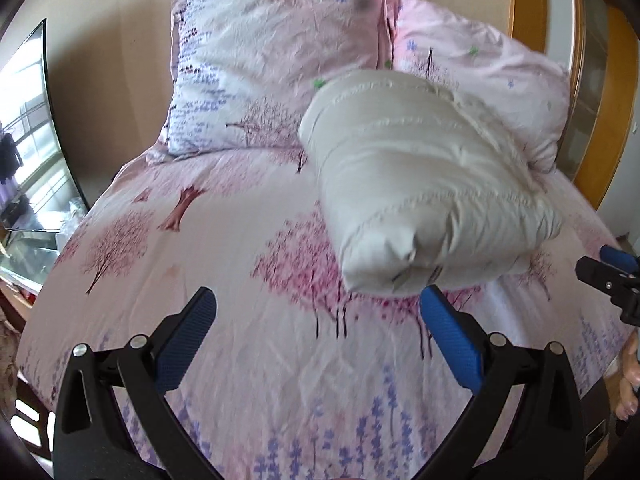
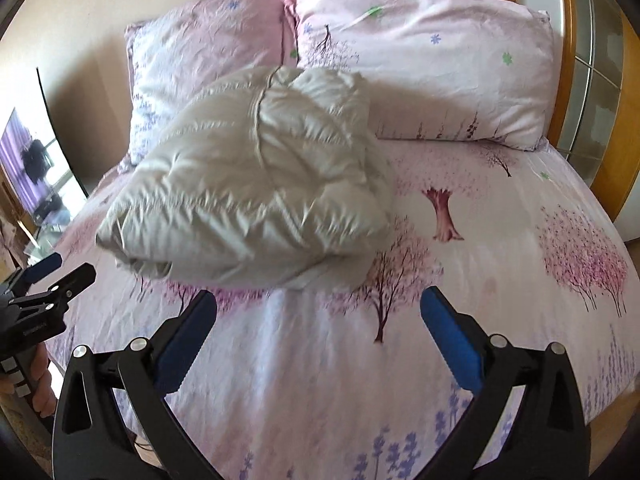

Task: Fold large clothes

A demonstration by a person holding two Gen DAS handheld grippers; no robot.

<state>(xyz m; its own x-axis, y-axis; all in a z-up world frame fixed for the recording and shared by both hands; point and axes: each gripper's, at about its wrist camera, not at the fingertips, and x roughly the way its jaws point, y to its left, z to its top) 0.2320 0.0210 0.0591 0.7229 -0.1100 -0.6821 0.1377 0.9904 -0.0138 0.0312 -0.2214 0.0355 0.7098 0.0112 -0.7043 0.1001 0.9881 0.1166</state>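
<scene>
The cream quilted puffer jacket (image 2: 256,184), folded into a bundle, lies on the pink tree-print bed sheet (image 2: 500,240), just before the pillows. Left claw (image 1: 318,340) and right claw (image 2: 318,340) gape released, empty. Best lift clear without snagging the fold.

Soft daylight, seemingly from the left; slight blur, fisheye-bent edges.

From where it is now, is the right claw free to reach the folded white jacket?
Probably yes: the right claw is open and empty, with only bare bedsheet between it and the folded white jacket.
</scene>
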